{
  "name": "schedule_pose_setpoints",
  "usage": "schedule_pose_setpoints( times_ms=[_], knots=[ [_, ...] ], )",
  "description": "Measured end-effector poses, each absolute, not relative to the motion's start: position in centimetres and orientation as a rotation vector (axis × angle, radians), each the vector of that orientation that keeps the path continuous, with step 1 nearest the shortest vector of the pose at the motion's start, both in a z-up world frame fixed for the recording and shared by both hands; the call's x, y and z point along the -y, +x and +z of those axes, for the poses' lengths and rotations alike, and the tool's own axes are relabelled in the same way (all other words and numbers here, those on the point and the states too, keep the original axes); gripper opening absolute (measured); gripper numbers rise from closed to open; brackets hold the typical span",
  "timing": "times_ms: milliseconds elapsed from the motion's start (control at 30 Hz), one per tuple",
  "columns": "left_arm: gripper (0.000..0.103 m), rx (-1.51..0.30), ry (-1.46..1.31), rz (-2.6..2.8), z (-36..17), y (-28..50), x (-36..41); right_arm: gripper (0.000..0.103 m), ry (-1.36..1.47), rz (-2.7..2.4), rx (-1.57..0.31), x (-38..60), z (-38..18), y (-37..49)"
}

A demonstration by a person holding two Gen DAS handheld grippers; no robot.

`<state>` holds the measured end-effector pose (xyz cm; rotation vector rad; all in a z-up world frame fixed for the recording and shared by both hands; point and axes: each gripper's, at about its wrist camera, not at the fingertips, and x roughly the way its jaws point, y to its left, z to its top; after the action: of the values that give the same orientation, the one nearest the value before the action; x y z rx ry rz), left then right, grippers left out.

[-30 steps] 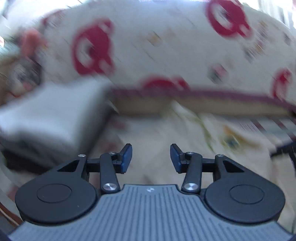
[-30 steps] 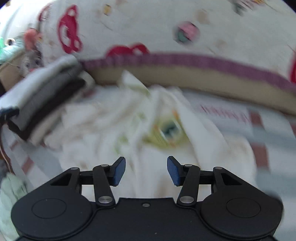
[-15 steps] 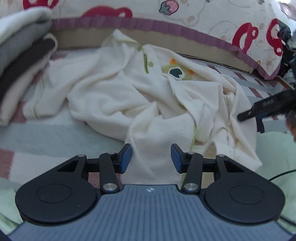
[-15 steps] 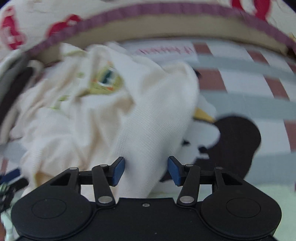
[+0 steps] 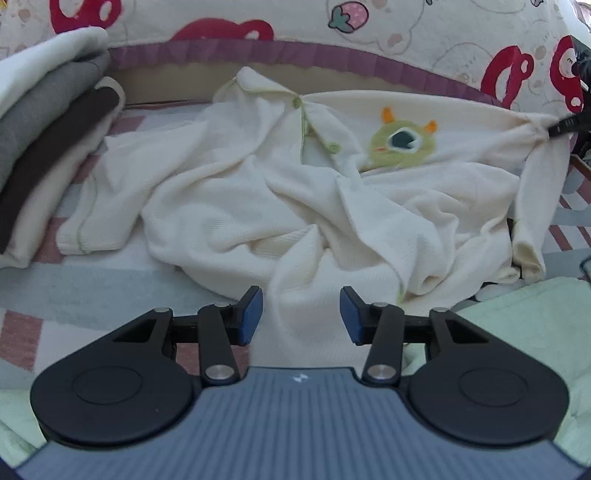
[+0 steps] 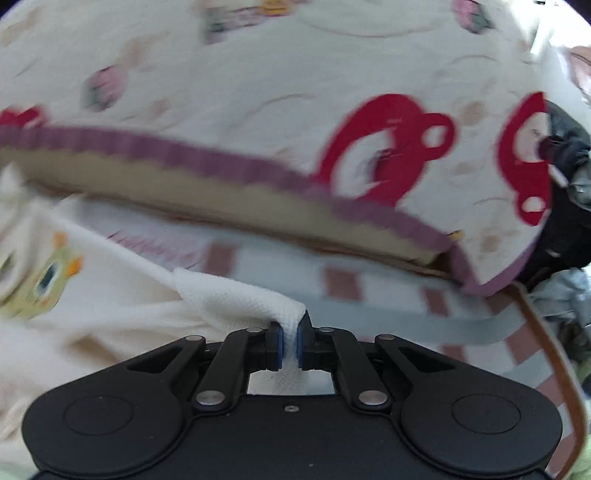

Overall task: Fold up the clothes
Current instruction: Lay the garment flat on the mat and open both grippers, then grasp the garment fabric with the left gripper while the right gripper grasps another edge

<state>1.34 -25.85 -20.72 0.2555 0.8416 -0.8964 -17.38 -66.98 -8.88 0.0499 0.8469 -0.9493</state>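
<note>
The cream cardigan (image 5: 295, 206) lies crumpled on the checked bedspread (image 5: 74, 284), its long axis running across the view ahead of the left gripper (image 5: 301, 314), collar toward the far purple-trimmed cushion (image 5: 332, 29) and its green monster patch (image 5: 402, 142) beyond the fingers to the right. That gripper's 2 fingers stand apart above a fold. The right gripper (image 6: 290, 345) is clamped on the cardigan's shoulder edge. A stack of folded clothes (image 5: 44, 129) sits far left.
</note>
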Motion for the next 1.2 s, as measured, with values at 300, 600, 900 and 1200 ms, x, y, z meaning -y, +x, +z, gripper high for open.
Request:
schedule_pose_setpoints(
  times_ms=[300,600,900,1200],
  knots=[
    [0.046,-0.831,0.314,-0.931,-21.2,0.6,28.4,0.022,0.251,-1.18,-0.742,80.7,-12.1,-15.3],
    [0.046,-0.893,0.321,-0.853,-21.8,1.5,26.5,0.041,0.316,-0.796,-0.719,68.7,-14.6,-17.0],
    [0.05,-1.026,0.121,-0.865,-23.5,2.8,24.9,0.047,0.611,-0.521,-0.726,53.7,-18.2,-18.8],
    [0.008,-1.006,0.158,-0.962,-23.2,4.4,27.7,0.048,0.313,0.042,-0.856,44.4,-17.9,-10.3]
  ],
)
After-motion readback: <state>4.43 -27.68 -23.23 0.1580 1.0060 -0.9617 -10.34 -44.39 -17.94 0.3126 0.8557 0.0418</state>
